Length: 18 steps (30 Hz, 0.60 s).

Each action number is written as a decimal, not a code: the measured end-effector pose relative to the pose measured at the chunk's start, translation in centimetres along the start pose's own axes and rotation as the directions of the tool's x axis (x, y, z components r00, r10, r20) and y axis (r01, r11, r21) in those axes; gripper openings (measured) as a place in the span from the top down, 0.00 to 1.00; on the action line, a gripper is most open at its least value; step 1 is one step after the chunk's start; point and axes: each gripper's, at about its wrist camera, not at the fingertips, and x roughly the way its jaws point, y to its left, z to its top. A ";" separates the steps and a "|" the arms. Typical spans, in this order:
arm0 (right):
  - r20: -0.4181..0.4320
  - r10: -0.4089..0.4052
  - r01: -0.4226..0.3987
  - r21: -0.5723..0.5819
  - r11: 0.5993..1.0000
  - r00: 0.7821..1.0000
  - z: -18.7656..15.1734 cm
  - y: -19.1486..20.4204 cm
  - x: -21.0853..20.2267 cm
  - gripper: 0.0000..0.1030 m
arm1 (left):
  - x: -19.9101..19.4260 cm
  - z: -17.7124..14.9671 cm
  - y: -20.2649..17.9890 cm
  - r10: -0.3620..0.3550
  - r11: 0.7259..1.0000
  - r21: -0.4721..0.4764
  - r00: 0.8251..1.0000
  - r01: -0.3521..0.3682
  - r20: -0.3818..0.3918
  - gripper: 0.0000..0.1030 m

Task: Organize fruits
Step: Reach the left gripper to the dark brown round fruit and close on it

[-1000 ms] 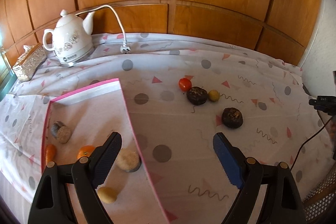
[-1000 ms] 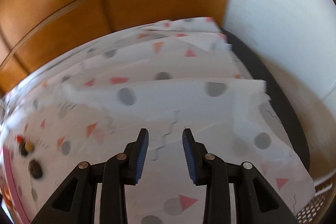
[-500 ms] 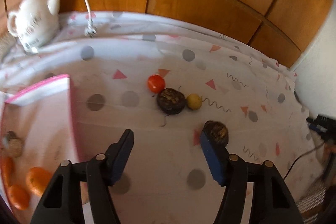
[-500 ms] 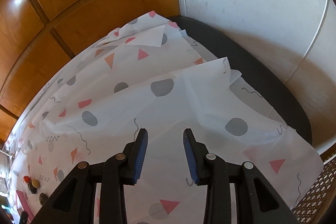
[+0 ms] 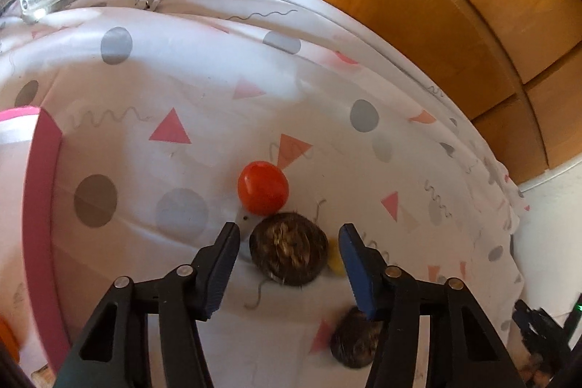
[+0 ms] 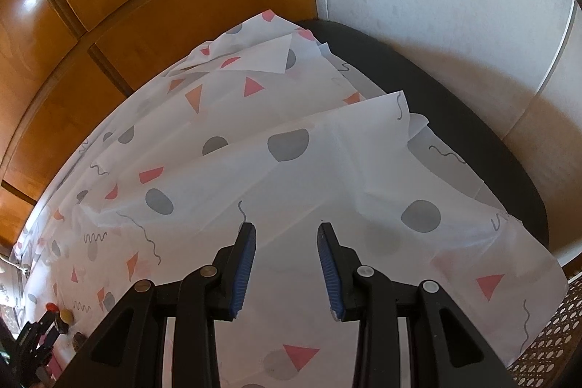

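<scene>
the left claw [image 5: 289, 255] is spread wide around a dark, rough, round fruit [image 5: 288, 248] on the patterned surface [image 5: 203, 119], not yet gripping; one red tomato [image 5: 263, 187] touches it, one yellow fruit [image 5: 335, 263] beside, a second dark fruit [image 5: 354, 340] nearer; right claw [image 6: 285, 266] partly spread, holding nothing
</scene>
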 end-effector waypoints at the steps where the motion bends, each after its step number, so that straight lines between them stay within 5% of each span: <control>1: -0.001 0.000 0.000 0.000 1.000 1.000 0.0 0.0 0.1 0.66 | 0.1 -0.1 -0.3 0.016 1.000 0.018 1.000 -0.016 0.012 0.50; 3: -0.005 0.000 0.000 -0.001 1.000 1.000 0.0 0.0 0.2 0.66 | 0.2 -0.4 -0.7 0.021 0.998 0.057 1.000 -0.022 0.020 0.56; 18: -0.003 -0.013 0.013 0.034 0.999 1.000 0.1 -0.6 0.3 0.66 | -3.5 -4.6 1.1 0.020 0.987 0.158 0.999 -0.026 0.039 0.57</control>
